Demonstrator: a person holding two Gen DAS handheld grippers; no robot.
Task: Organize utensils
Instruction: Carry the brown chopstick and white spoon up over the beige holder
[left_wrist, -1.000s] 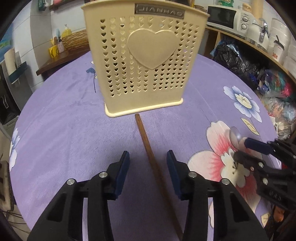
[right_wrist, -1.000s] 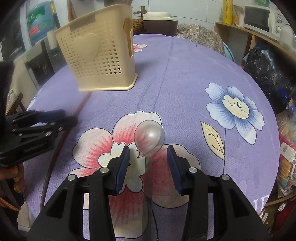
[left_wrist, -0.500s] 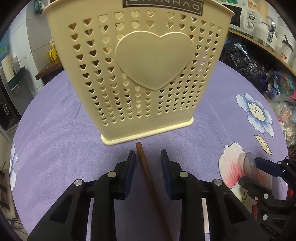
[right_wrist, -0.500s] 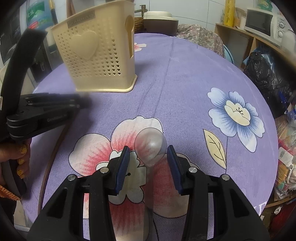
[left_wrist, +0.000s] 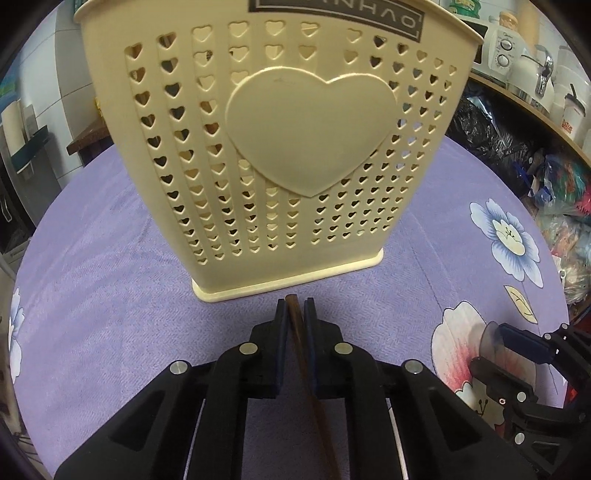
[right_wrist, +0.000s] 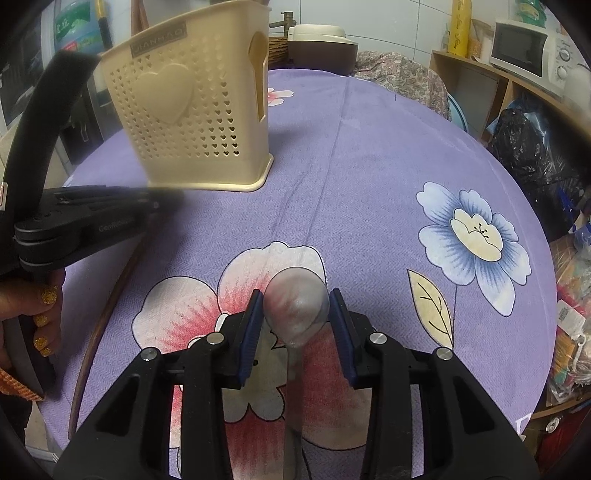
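A cream utensil holder (left_wrist: 280, 147) with heart-shaped holes stands on the purple flowered tablecloth; it also shows in the right wrist view (right_wrist: 195, 122). My left gripper (left_wrist: 294, 314) is shut on the tip of a brown wooden chopstick (left_wrist: 295, 325) just in front of the holder's base. The chopstick's shaft (right_wrist: 110, 302) runs back along the cloth. My right gripper (right_wrist: 295, 310) is open, its jaws either side of a clear plastic spoon (right_wrist: 297, 306) lying on the pink flower. The right gripper shows at the right edge of the left wrist view (left_wrist: 517, 354).
The round table's edge (right_wrist: 532, 406) lies close on the right. Shelves with a microwave (right_wrist: 517, 48) and bags (right_wrist: 532, 155) stand beyond it. A pot (right_wrist: 317, 44) sits behind the holder. The left gripper's body (right_wrist: 85, 221) crosses the left side.
My left gripper has moved forward along the chopstick to its tip and closed on it. My right gripper has narrowed a little around the spoon bowl.
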